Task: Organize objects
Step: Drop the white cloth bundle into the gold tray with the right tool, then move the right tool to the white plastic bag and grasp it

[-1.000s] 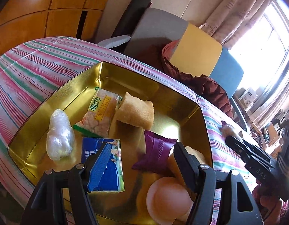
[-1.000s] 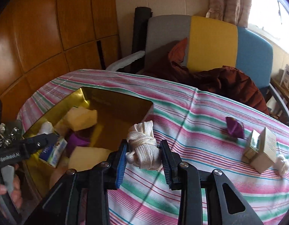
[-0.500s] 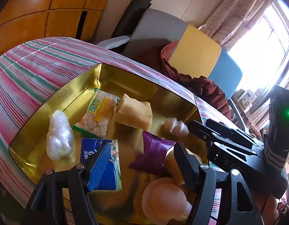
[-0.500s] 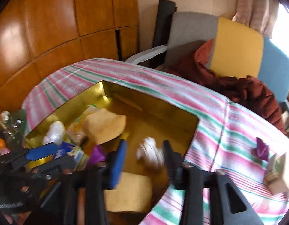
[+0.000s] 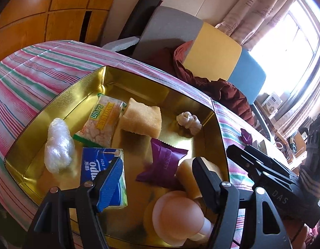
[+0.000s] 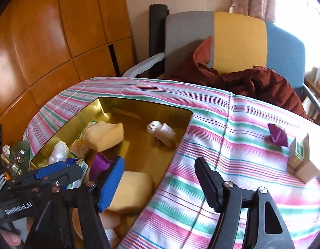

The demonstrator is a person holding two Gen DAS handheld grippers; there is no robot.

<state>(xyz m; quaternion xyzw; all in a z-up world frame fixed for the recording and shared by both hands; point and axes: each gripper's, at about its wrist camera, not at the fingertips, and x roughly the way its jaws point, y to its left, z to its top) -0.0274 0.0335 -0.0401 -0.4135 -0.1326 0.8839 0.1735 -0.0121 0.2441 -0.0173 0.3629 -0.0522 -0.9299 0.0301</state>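
Striped tablecloth [image 6: 211,149], gold tin [image 6: 139,103]: the rope bundle [image 6: 162,132], released a moment ago, now lies at its far right; right gripper [image 6: 160,178] gapes empty, left gripper [image 5: 157,178] also apart. Small items remain at right.

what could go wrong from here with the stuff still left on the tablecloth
1. The small carton sits far right on the striped tablecloth, seemingly near the table's edge; a clumsy grasp could push it off.
2. The purple folded piece lies low and flat, so the open right gripper may pinch cloth with it.
3. The gold tin is crowded near the left gripper; the grippers could collide.
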